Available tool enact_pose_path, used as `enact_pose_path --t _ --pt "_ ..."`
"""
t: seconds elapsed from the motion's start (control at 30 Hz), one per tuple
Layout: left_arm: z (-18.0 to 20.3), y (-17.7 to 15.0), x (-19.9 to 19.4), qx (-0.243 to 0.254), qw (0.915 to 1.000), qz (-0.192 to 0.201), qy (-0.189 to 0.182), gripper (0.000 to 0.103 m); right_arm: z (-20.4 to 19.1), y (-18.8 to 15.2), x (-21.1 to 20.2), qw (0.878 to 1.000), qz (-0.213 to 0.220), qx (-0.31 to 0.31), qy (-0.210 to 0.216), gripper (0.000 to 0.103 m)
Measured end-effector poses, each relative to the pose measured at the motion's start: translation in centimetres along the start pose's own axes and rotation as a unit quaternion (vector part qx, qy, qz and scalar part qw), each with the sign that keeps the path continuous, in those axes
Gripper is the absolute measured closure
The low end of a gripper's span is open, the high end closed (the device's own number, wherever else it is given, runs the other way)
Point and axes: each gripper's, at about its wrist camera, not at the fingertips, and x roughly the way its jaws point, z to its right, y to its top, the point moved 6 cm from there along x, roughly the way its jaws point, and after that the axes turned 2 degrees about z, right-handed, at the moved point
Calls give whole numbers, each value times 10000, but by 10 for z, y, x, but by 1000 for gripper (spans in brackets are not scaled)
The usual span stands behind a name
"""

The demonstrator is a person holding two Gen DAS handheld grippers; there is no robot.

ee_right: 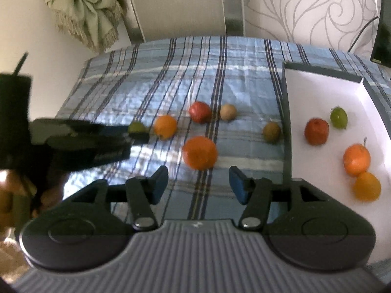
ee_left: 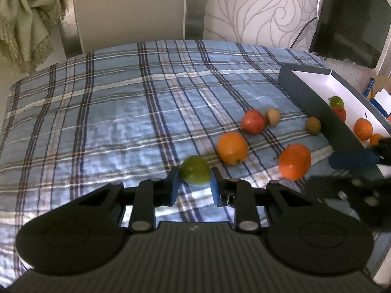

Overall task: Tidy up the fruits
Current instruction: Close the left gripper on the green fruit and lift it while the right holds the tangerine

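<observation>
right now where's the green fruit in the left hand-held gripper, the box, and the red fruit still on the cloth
green fruit (ee_left: 195,172), left wrist view, middle of its skin between the blue pads
box (ee_left: 301,90), left wrist view, its dark outer side wall
red fruit (ee_left: 253,121), left wrist view, middle of its rounded front

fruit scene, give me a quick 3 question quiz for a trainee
1. True or false: the left gripper is shut on the green fruit.
2. How many fruits lie inside the white box? A two, B four, C six.
3. Which fruit lies nearest ahead of the right gripper?

Key: 1 true. 2 B: red fruit, small green fruit and two oranges. 3 The large orange on the plaid cloth.
</observation>
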Motion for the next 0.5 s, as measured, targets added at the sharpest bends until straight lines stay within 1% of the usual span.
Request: enact_pose_path --t 0.17,0.27,0.3,0.33,0.37,0.5 --pt "-5 -6 -12 -19 10000 -10 72 72 -4 6 18 9999 -18 -131 -95 46" --pt "-5 -8 -18 -15 9999 2 105 72 -4 6 28 9993 -105 -242 -255 47" --pt "-5 -8 -19 -12 9999 4 112 72 -3 5 31 9990 -144 -280 -305 52" --pt "-5 -9 -19 -14 9999 -1 114 72 -3 3 33 9988 -185 -329 -320 60" --pt "-4 -9 -20 -16 9999 -12 116 72 -3 2 33 9989 -188 -338 -258 62" --pt "0 -10 -19 -5 9999 -38 109 72 -1 -1 26 9990 -68 -349 -277 64"
